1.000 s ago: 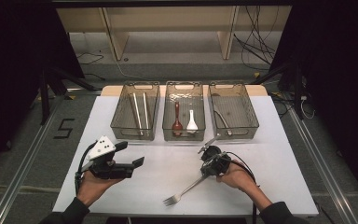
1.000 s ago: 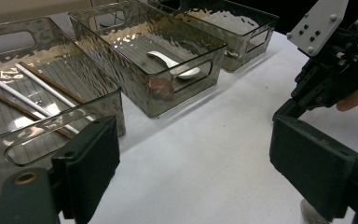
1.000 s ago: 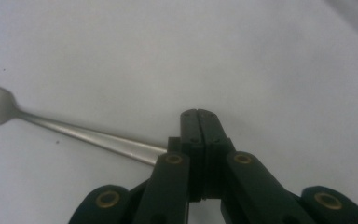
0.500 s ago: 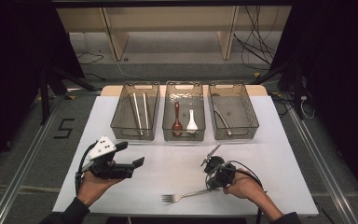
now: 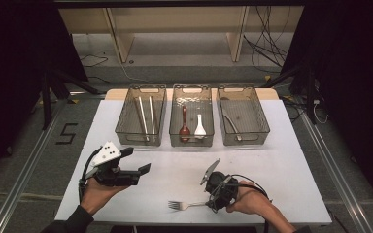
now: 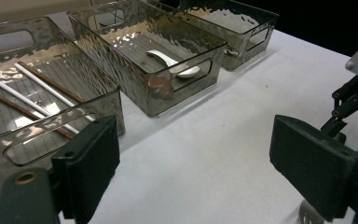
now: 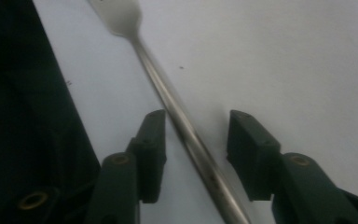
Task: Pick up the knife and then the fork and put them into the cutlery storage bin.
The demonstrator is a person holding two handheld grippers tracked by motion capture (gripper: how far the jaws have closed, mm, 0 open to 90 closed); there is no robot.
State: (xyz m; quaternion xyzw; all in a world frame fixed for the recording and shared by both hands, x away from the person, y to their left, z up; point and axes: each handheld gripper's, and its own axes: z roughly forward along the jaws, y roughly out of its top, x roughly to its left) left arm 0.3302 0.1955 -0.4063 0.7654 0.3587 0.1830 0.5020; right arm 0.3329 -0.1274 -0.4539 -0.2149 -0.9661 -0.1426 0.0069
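A metal fork (image 5: 182, 205) lies flat on the white table (image 5: 291, 160) near its front edge, tines to the left. My right gripper (image 5: 212, 203) sits at the handle end. In the right gripper view its jaws have just been opening; the fork (image 7: 154, 74) handle runs between the two pads, which stand clear of it, so my right gripper (image 7: 196, 140) is open. My left gripper (image 5: 136, 161) hovers at the table's front left, open wide with nothing between its jaws, and the left gripper view shows that left gripper (image 6: 193, 158) aimed at the bins.
Three clear grey bins stand in a row at the back. The left bin (image 5: 122, 127) holds chopsticks (image 5: 144, 114). The middle bin (image 5: 190, 141) holds a brown spoon (image 5: 185, 127) and a white spoon (image 5: 200, 127). The right bin (image 5: 261, 116) holds one metal utensil (image 5: 231, 124).
The right hand has drawn back toward the table's front edge. The fork swung from slanted to level on the table, and the right jaws opened off its handle. The left gripper stayed put.
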